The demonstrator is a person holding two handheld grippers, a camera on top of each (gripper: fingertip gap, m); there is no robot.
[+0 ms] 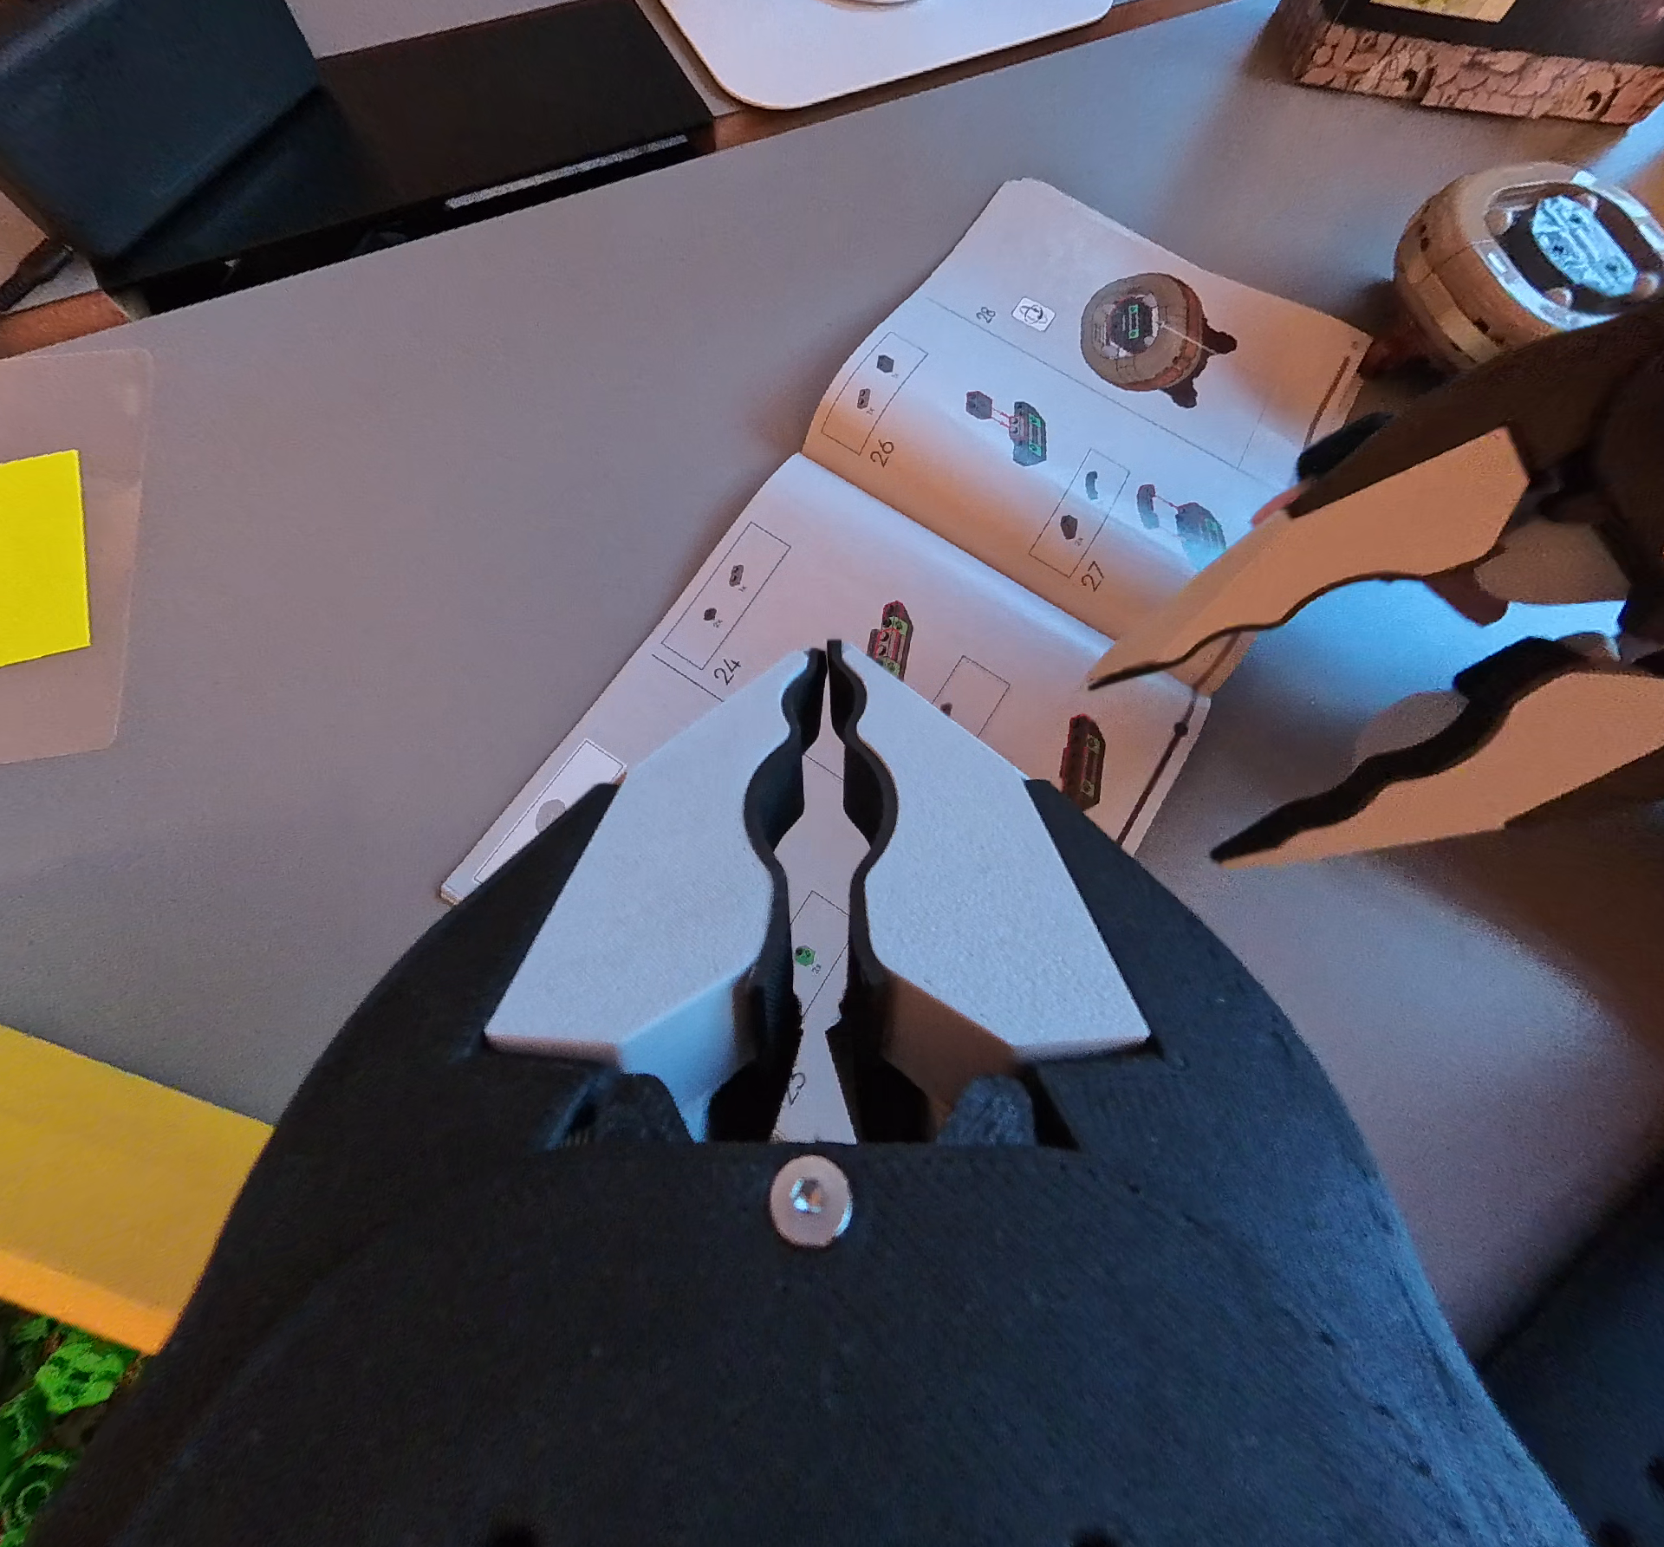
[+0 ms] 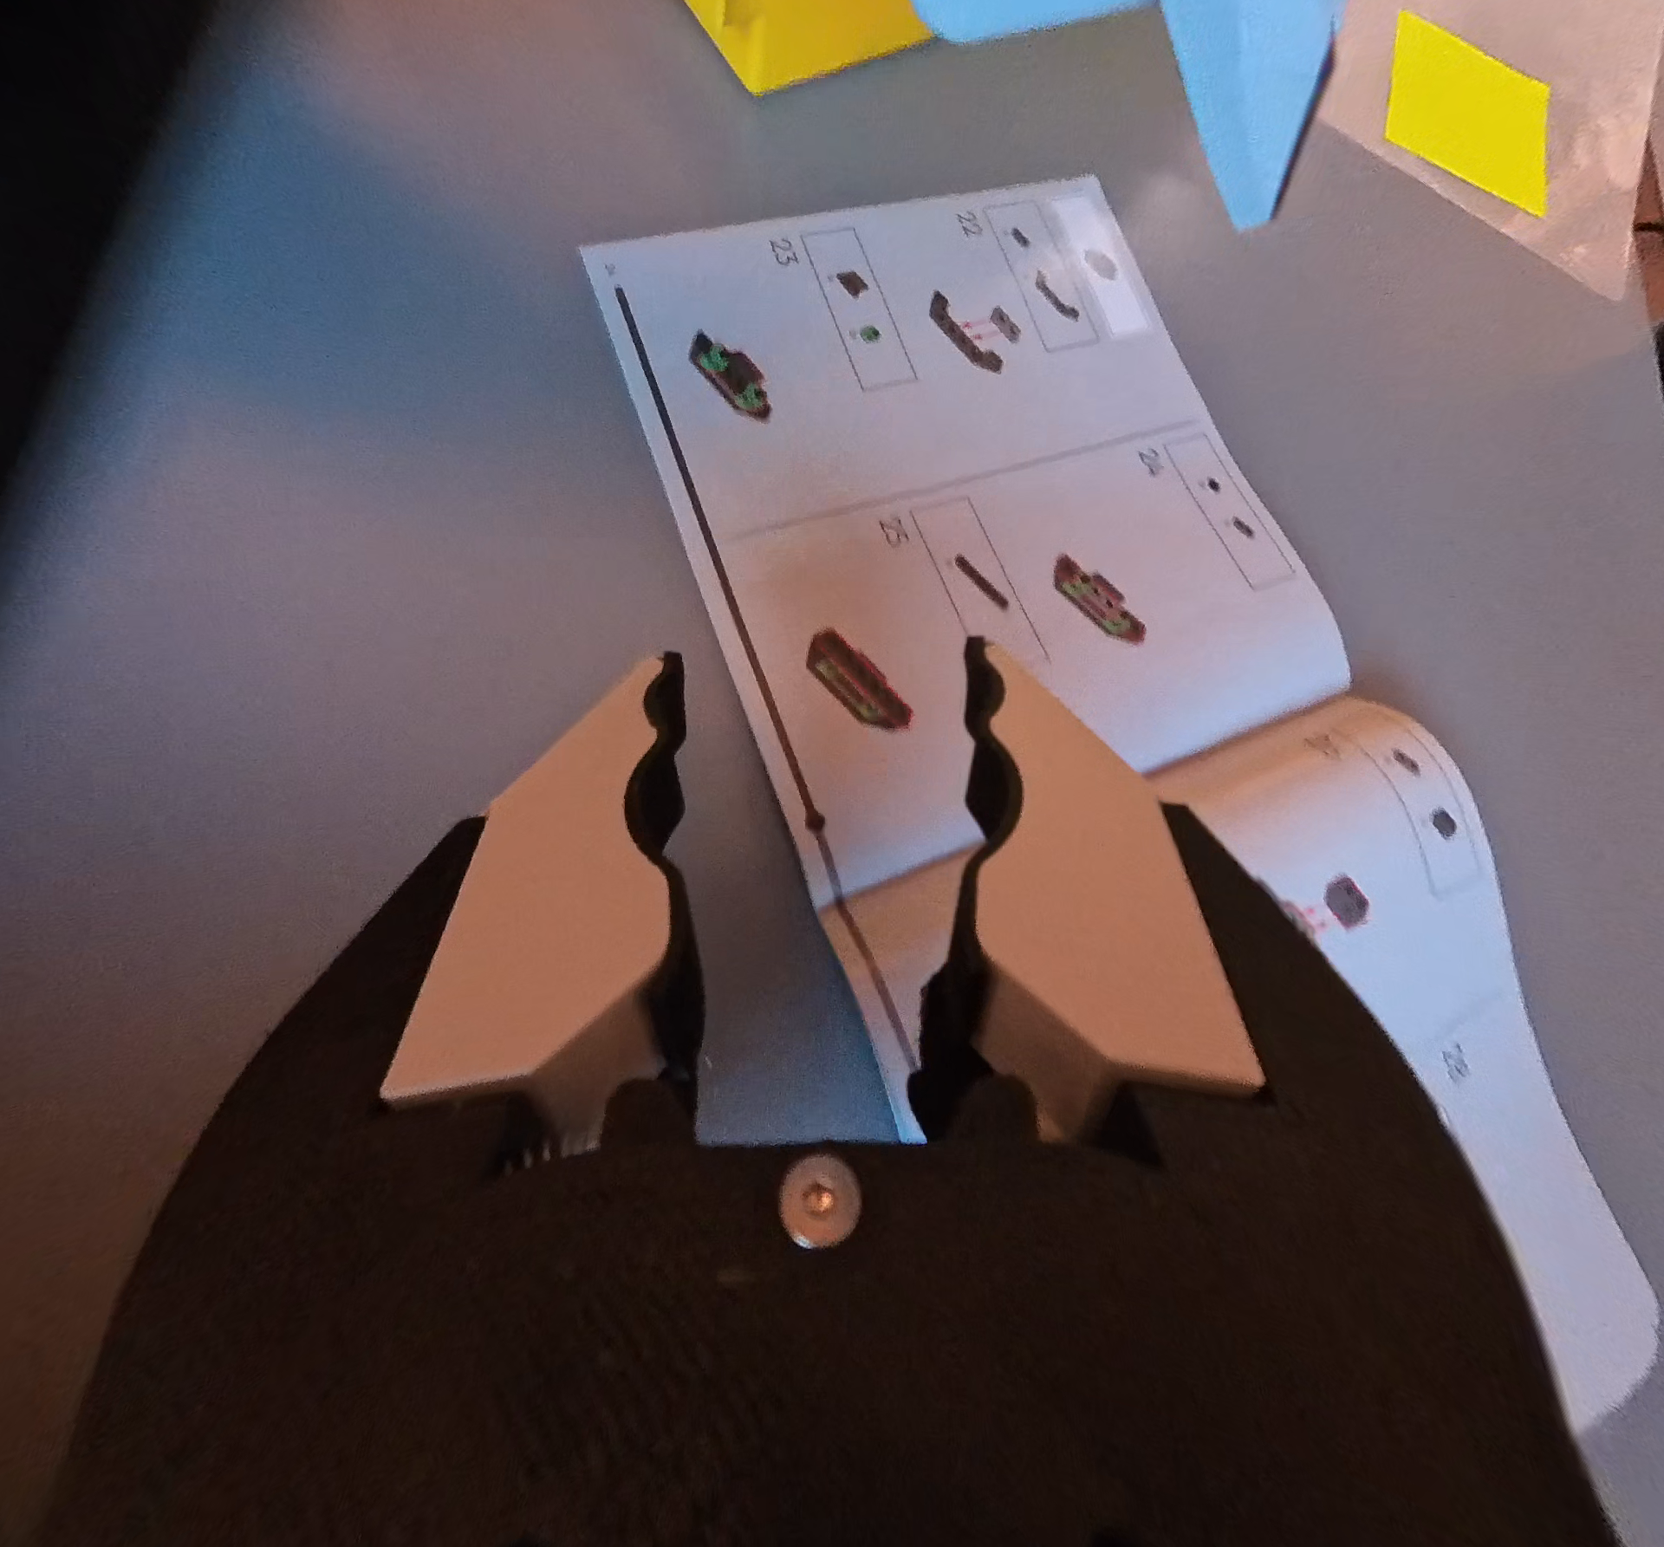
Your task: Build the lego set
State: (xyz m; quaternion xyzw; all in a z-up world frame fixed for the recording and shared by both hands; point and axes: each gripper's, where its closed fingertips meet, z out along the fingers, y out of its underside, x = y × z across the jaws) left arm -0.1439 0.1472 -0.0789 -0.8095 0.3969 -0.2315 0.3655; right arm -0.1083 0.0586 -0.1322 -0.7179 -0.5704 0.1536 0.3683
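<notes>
An open instruction booklet (image 1: pixel 945 513) lies on the grey table (image 1: pixel 450 468). My left gripper (image 1: pixel 828 659) is shut with nothing between its tips and hovers over the booklet's near page. My right gripper (image 1: pixel 1157 770) comes in from the right, open and empty, at the booklet's right edge. In the right wrist view the right gripper (image 2: pixel 821 656) is open above the booklet (image 2: pixel 945 441), whose near page (image 2: pixel 1351 873) curls upward. A round tan lego pot build (image 1: pixel 1522 270) stands at the far right, past the booklet.
The lego box (image 1: pixel 1486 0) stands at the back right, a white mat (image 1: pixel 990 18) and a black box (image 1: pixel 135 63) at the back. A clear bag with a yellow square (image 1: pixel 40 558) lies left. A yellow box (image 1: pixel 90 1162) is near left. A blurred pale blue shape (image 2: pixel 1243 63) hangs beyond the booklet. The round tan lego pot build (image 1: pixel 1522 270) sits 25 cm or so from the ends of my right fingers.
</notes>
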